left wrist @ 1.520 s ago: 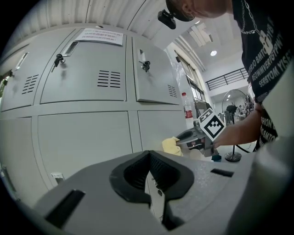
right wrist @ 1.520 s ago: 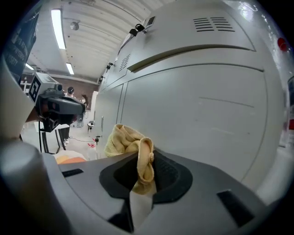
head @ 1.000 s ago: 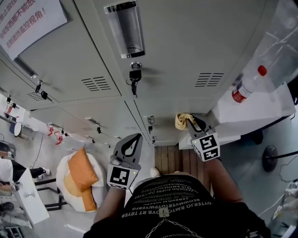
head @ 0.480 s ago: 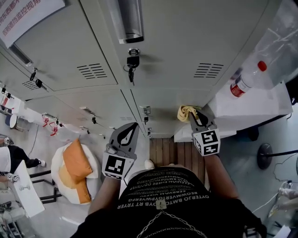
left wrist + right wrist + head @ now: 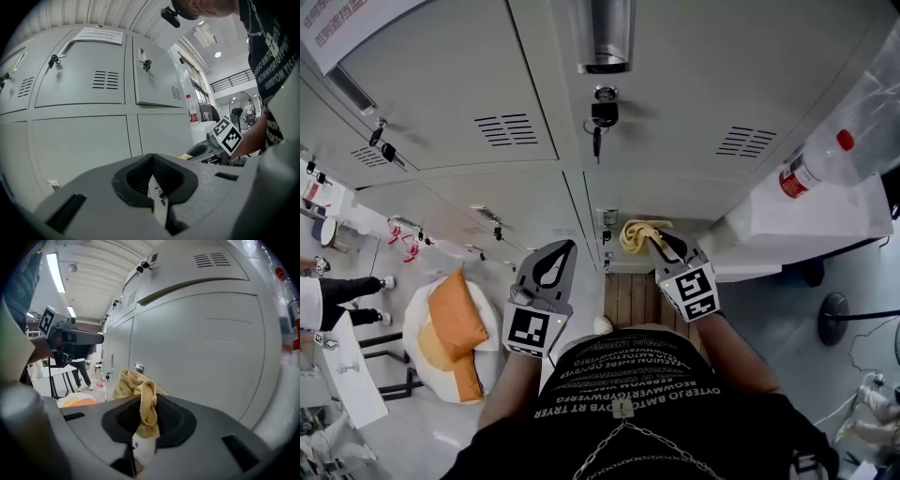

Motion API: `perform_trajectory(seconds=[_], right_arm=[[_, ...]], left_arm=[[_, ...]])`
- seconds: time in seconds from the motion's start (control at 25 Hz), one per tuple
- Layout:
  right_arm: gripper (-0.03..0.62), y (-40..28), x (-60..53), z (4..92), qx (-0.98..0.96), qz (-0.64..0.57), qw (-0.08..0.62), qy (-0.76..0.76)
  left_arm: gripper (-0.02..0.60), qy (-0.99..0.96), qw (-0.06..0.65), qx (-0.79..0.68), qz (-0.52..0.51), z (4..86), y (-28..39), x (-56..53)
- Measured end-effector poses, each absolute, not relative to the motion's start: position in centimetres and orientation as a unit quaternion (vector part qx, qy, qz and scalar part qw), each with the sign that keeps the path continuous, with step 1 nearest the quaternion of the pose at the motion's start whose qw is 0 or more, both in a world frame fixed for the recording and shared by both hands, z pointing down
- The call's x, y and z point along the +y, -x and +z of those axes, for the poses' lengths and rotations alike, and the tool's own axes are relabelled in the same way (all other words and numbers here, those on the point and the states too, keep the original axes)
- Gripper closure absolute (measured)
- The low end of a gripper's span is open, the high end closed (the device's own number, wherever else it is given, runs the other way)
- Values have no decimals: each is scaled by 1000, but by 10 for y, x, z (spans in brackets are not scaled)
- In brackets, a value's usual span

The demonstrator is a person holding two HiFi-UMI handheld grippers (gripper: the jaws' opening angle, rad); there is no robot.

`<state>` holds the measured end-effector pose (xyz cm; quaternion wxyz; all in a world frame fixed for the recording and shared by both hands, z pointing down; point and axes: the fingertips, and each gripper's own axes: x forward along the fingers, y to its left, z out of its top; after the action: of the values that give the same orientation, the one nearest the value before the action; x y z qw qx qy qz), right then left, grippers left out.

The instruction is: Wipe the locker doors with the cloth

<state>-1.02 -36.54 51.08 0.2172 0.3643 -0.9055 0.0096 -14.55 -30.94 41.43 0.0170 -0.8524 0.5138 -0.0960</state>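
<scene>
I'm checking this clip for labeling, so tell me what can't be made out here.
Whether the cloth touches the locker door: head view, the right gripper covers the contact.
Text on the paper sign: head view, cut off by the top edge.
Label on the bottle: head view, too small.

Room clutter lying about
An orange cushion [image 5: 455, 323] is lying on a white beanbag [image 5: 414, 349], lower left; a red-capped bottle [image 5: 816, 164] is standing at right.

A paper notice [image 5: 342, 21] on the upper locker door [image 5: 441, 89] bears red Chinese characters, cropped and unreadable. The black shirt [image 5: 628, 380] shows upside-down white capitals, not legible.
</scene>
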Motion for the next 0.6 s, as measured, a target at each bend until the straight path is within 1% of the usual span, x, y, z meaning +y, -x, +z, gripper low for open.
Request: perform_trajectory(seconds=[0.32,0.6], right_arm=[[536,72,-351,562,-922,19,244,-301],[536,86,-360,602,-918,12,266,-292]], left_arm=[[577,836,4,538,-106,425,184,-300],[577,831,-4,543,-120,433,209,-294]])
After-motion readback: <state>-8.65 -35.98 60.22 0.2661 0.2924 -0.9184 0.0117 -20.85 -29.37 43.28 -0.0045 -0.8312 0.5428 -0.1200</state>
